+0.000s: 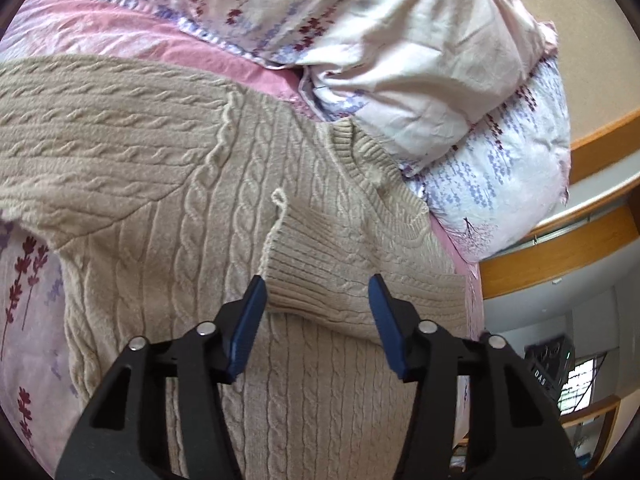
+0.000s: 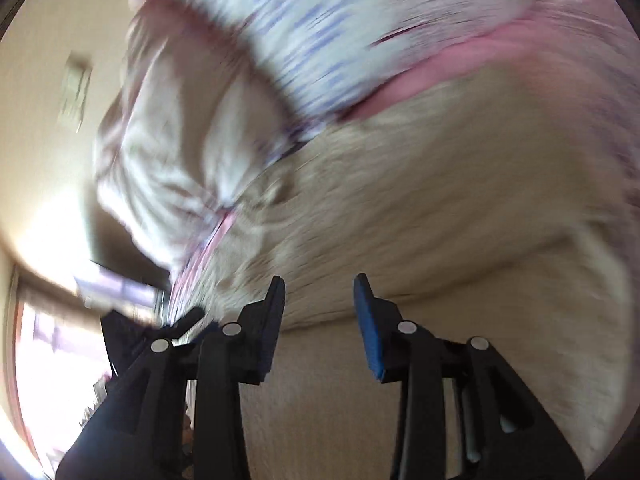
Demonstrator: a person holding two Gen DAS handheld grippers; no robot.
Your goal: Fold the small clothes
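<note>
Floral bedsheet [image 1: 24, 280] carries a beige cable-knit sweater [image 1: 168, 208] lying flat below the bunched duvet [image 1: 400, 52], one ribbed cuff [image 1: 320, 280] folded across its body. Left gripper [image 1: 316, 292]: fingers apart, straddling the cuff. Right gripper [image 2: 319, 292]: fingers apart over blurred knit.

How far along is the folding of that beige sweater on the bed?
Early on. Done: one sleeve already lies folded across the sweater body. In hand: nothing; the left gripper hangs open over that sleeve's cuff, and the right gripper is open too, its view blurred. Left: the other sleeve lies spread out, the body unfolded.
</note>
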